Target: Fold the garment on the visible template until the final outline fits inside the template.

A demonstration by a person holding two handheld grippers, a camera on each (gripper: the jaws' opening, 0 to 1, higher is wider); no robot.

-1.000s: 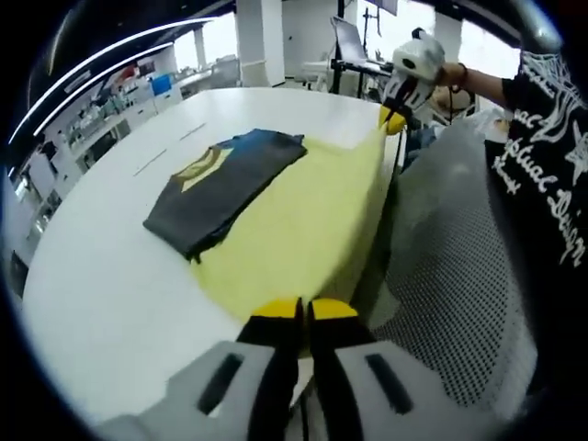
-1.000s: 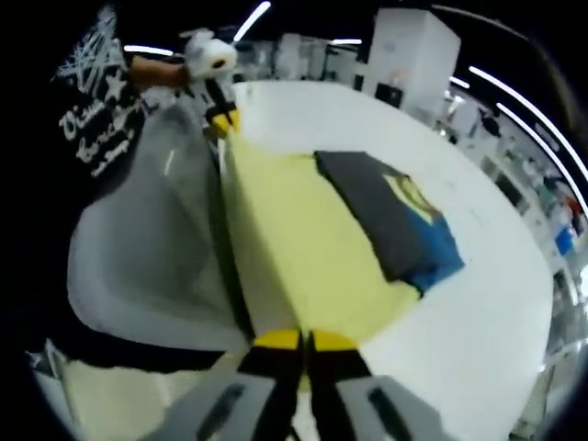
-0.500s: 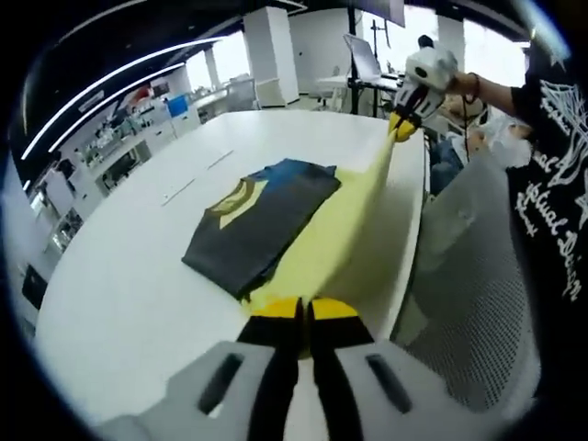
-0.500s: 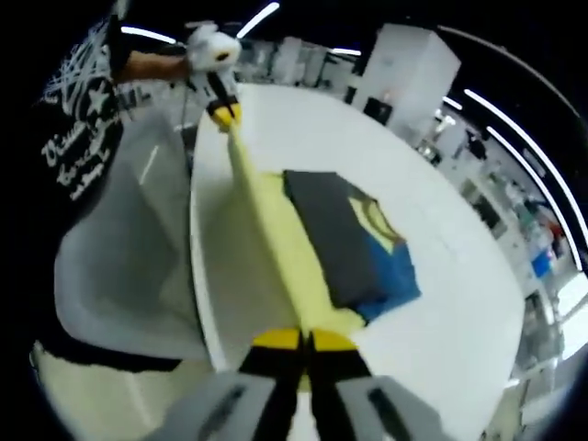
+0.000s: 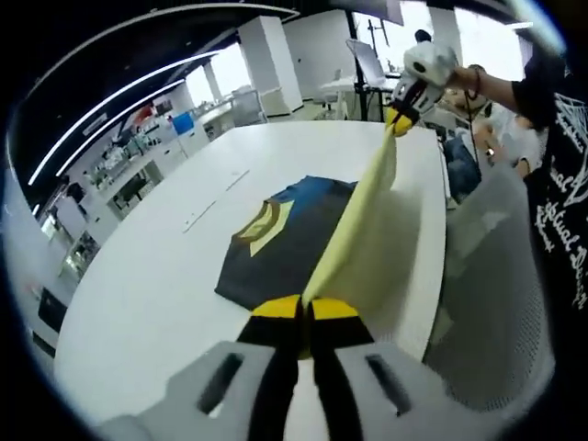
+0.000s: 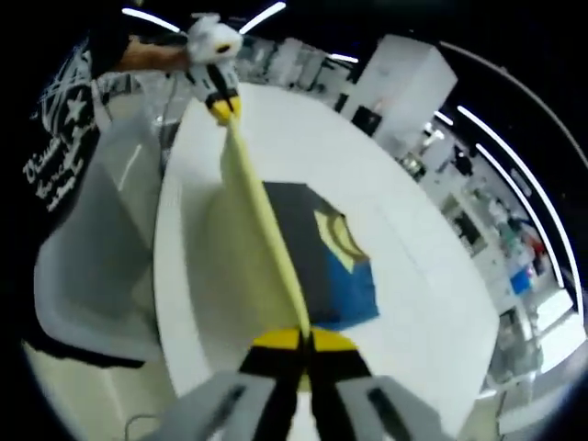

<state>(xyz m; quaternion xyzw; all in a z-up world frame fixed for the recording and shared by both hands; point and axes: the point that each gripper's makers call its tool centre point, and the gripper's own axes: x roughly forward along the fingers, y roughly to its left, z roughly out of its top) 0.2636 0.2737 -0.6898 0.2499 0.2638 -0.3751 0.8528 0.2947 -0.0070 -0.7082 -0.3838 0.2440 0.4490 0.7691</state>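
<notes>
A yellow cloth (image 5: pixel 367 211) is stretched taut between both grippers, its held edge raised off the white table (image 5: pixel 156 294). My left gripper (image 5: pixel 301 308) is shut on one corner. My right gripper (image 6: pixel 305 340) is shut on the other, and it shows in the left gripper view at the top right (image 5: pixel 398 119). In the right gripper view the left gripper (image 6: pixel 221 110) sits at the top with the yellow cloth (image 6: pixel 248 211) running to it. A folded dark garment (image 5: pixel 285 239) with a blue part and a yellow emblem lies on the table just beyond the lifted cloth; the dark garment (image 6: pixel 317 257) lies flat.
A grey mesh chair (image 5: pixel 496 276) stands against the table's near edge, beside a person in a black printed shirt (image 5: pixel 560 138). The chair (image 6: pixel 92 257) is at the left in the right gripper view. The white table (image 6: pixel 404 303) stretches wide past the garment. Desks and shelves stand far behind.
Both grippers have risen with the yellow cloth's edge. The cloth went from lying flat on the table to hanging upright as a taut sheet next to the dark garment.
</notes>
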